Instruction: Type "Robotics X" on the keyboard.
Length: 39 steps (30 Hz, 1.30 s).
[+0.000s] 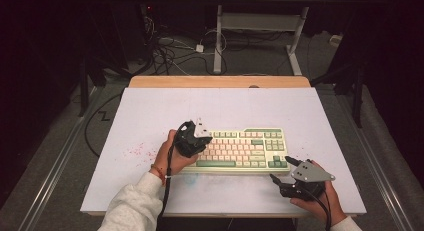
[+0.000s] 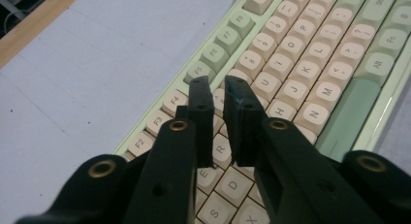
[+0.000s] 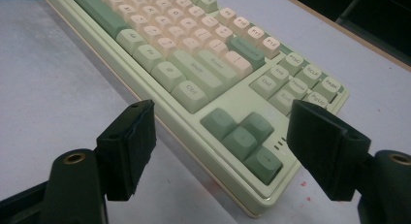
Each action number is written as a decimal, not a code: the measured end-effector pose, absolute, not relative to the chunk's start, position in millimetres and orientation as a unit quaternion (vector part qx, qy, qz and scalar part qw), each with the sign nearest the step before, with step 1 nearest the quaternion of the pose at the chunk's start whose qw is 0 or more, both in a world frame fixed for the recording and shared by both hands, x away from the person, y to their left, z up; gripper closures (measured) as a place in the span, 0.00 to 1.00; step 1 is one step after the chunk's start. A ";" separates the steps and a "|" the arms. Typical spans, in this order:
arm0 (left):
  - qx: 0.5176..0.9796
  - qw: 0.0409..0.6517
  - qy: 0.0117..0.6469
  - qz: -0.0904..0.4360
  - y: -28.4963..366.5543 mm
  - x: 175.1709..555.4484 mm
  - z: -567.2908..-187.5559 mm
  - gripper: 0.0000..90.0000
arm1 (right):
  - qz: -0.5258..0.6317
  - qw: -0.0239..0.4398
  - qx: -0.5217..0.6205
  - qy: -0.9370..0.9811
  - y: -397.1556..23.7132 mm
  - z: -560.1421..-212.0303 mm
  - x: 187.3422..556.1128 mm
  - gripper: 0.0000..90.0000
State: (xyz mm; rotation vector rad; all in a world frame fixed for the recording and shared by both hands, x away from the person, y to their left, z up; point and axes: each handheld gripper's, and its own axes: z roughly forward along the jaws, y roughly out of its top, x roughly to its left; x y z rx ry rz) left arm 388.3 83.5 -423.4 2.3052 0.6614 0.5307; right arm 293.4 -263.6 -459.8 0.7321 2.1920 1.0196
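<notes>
- Because the keyboard (image 1: 242,149) lies with its long axis running left to right across the white table (image 1: 150,116), parallel to the person's edge, every place below is given from that keyboard.
- The left gripper (image 1: 196,136) hangs over the keyboard's left end, above the letter keys; in the left gripper view its tips sit just over the number row, with the R and E keys (image 2: 220,149) below the jaws.
- Its jaws stand narrow, only a slim gap between the pads (image 2: 199,95), and nothing is caught between them; I cannot tell whether a tip touches a key.
- The left gripper points along the rows toward the keyboard's far edge, so a key press there would call for a short drop straight down, in my judgement.
- The right gripper (image 1: 280,173) sits off the keyboard's near right corner, low over the table, apart from the case.
- Its jaws are spread wide and empty; in the right gripper view the green arrow keys (image 3: 242,136) and the corner of the case lie between and beyond the two pads (image 3: 131,146).
- The left gripper is the nearer one to the keys, already above them; the right gripper would have to travel forward and inward to reach the corner.
- Judged from this, the work in hand is the left gripper on the left half of the keyboard, while the right waits by the corner, perhaps to steady the case.
</notes>
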 end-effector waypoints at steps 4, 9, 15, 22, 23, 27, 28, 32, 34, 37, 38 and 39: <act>0.878 0.351 0.246 0.213 88.6 383.0 -420.8 0.76 | 0.386 0.304 0.277 0.826 -264.3 -459.3 293.5 0.29; 0.872 0.360 0.236 0.233 94.0 375.7 -418.8 0.59 | 0.386 0.304 0.277 0.826 -264.4 -459.2 293.6 0.29; 0.858 0.374 0.237 0.259 100.3 367.8 -417.6 0.43 | 0.388 0.303 0.277 0.825 -264.8 -458.7 293.6 0.29; 0.850 0.380 0.237 0.277 111.0 358.4 -423.3 0.27 | 0.389 0.302 0.280 0.824 -265.3 -458.3 293.6 0.29; 0.851 0.380 0.235 0.277 112.8 357.0 -424.3 0.26 | 0.389 0.303 0.281 0.824 -265.5 -458.2 293.7 0.29; 0.849 0.376 0.234 0.287 118.7 350.6 -427.4 0.23 | 0.390 0.304 0.280 0.823 -265.7 -457.7 293.9 0.29; 0.848 0.375 0.236 0.291 120.1 348.7 -428.1 0.22 | 0.390 0.304 0.280 0.823 -265.5 -457.7 293.9 0.29; 0.850 0.368 0.232 0.297 125.8 343.2 -431.5 0.21 | 0.389 0.303 0.279 0.824 -265.0 -458.1 294.2 0.29; 0.849 0.365 0.234 0.303 128.6 341.0 -433.9 0.21 | 0.389 0.303 0.280 0.824 -265.0 -458.1 294.3 0.29; 0.849 0.363 0.237 0.303 133.4 338.3 -436.8 0.21 | 0.389 0.303 0.279 0.824 -265.0 -458.1 294.5 0.29; 0.849 0.363 0.238 0.302 135.1 337.4 -437.6 0.21 | 0.389 0.303 0.279 0.824 -264.9 -458.0 294.4 0.29; 0.850 0.362 0.238 0.300 136.9 336.7 -438.4 0.21 | 0.389 0.303 0.279 0.824 -264.8 -458.0 294.5 0.29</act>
